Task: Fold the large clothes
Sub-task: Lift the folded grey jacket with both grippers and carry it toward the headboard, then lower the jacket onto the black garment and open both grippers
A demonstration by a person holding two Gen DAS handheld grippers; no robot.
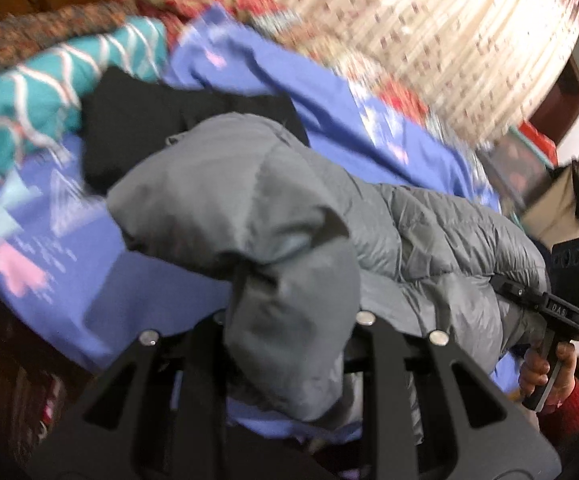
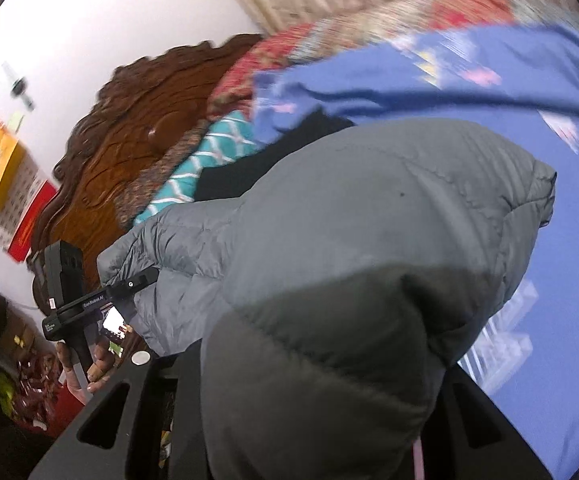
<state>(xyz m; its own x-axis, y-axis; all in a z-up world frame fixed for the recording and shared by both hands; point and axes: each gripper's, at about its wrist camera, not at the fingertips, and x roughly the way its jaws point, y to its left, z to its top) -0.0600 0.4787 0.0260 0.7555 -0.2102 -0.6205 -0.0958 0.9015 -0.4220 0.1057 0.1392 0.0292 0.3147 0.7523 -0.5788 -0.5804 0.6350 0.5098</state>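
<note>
Bed edge to edge, left to right: carved wooden headboard (image 2: pixel 129 128), teal patterned cloth (image 1: pixel 29 96), black garment (image 1: pixel 137 120), then open blue sheet (image 2: pixel 569 240) free on the far right. The grey puffer jacket (image 1: pixel 429 232) is lifted off the sheet and spans both tools; the left gripper (image 1: pixel 289 332) is clamped on a bunched grey fold, jaws nearly together. The right gripper (image 2: pixel 317 380) is pinched on a thick padded end, jaws parted by its bulk; each hand (image 1: pixel 549 368) wraps a handle, both tools pitched downward.
</note>
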